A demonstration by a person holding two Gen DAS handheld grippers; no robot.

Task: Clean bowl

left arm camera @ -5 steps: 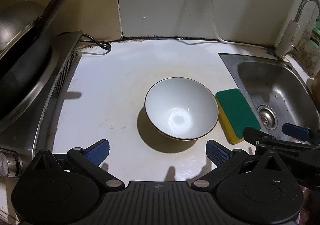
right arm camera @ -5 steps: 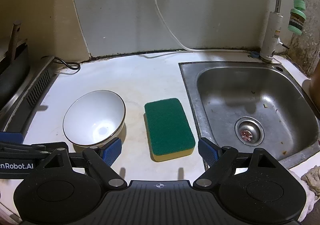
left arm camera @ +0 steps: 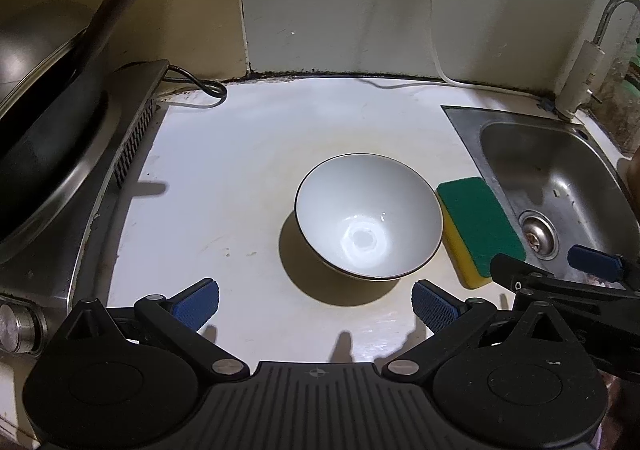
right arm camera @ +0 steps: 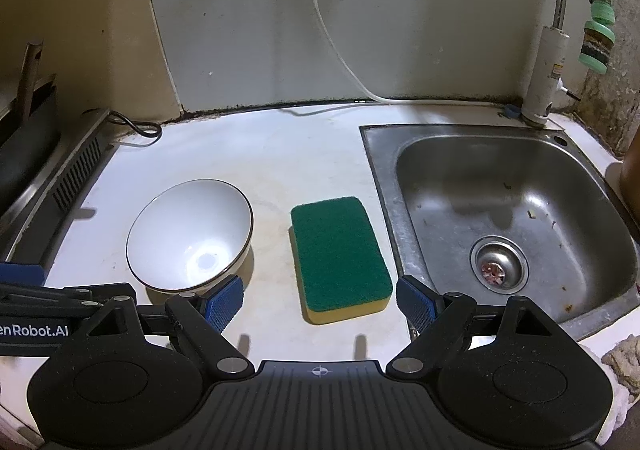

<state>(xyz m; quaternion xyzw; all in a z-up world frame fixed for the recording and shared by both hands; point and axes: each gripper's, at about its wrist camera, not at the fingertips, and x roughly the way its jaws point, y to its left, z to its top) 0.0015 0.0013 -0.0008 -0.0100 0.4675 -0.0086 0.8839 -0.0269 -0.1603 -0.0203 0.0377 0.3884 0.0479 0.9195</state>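
Observation:
A white bowl (left arm camera: 368, 216) with a thin dark rim stands upright on the white counter (left arm camera: 240, 170), just beyond my left gripper (left arm camera: 316, 306), whose jaws are open and hold nothing. Right of the bowl lies a sponge (left arm camera: 478, 226), green side up over yellow. In the right wrist view the sponge (right arm camera: 340, 256) lies just ahead of my right gripper (right arm camera: 320, 306), open and apart from it, and the bowl (right arm camera: 190, 234) stands to the left. The right gripper's fingers (left arm camera: 592, 260) show at the right edge of the left wrist view.
A steel sink (right arm camera: 508, 218) with a drain and a tap (right arm camera: 560, 34) takes up the right side. At the left stands a stove (left arm camera: 100, 154) with a dark pan (left arm camera: 44, 122). A cable (left arm camera: 200, 86) lies at the back wall. A cloth (right arm camera: 624, 354) lies at the front right.

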